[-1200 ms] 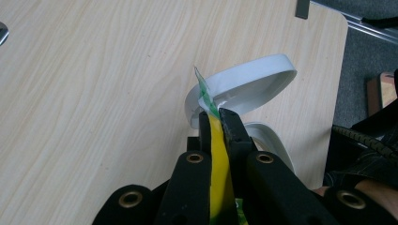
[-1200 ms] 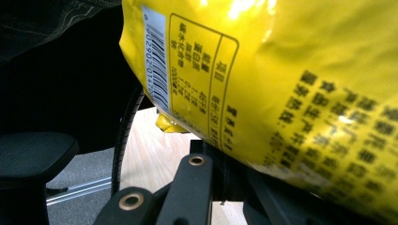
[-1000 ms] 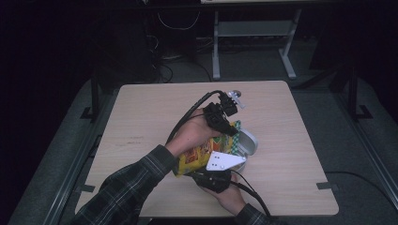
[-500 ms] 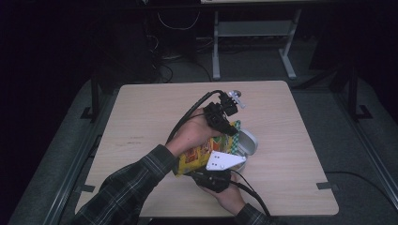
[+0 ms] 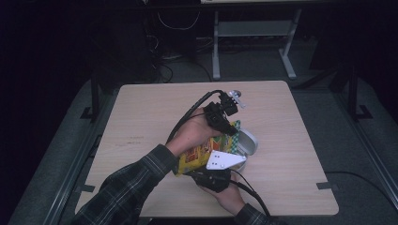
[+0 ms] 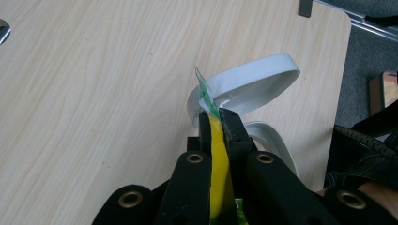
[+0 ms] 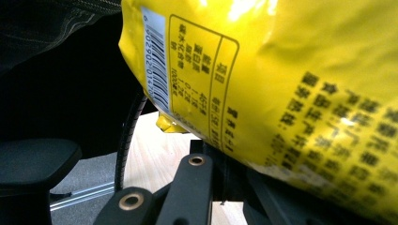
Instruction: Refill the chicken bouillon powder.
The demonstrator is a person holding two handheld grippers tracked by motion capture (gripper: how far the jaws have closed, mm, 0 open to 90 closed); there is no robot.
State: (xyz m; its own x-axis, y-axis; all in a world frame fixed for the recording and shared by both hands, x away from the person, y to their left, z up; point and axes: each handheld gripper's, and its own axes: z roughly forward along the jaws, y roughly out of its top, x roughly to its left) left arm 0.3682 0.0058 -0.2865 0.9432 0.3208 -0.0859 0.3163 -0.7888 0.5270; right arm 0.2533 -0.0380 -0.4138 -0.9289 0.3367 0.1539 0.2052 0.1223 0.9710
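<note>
Glossy yellow plastic snack bag (image 5: pixel 199 154) with black printed text, a barcode and a green-patterned top edge: held above the middle of the pale wood-grain tabletop (image 5: pixel 141 117), between the two hand-held grippers. Left gripper (image 5: pixel 225 123), black, cable trailing back over the hand: at the bag's upper, far end; in the left gripper view its jaws are pressed together on the bag's thin yellow and green top edge (image 6: pixel 213 136), which stands up between them as a narrow strip. Right gripper (image 5: pixel 213 174), black, with a grey three-cornered plate on top: at the bag's lower, near end, just under it in the high view; in the right gripper view the bag's printed face (image 7: pixel 281 93) bulges over the jaws and hides their tips, so the grip itself is poorly seen, though they appear closed on the bag's lower part. White round shallow bowl (image 5: pixel 248 143): resting on the tabletop just beside the bag's top end, on the right in the high view; in the left gripper view its rim (image 6: pixel 253 84) lies directly beyond the pinched edge, with a second white rim just below it. Person's left forearm in a dark plaid sleeve (image 5: pixel 126 187): entering from the bottom left of the high view. Dark floor with a metal frame (image 5: pixel 253 42): beyond the far edge of the tabletop.
</note>
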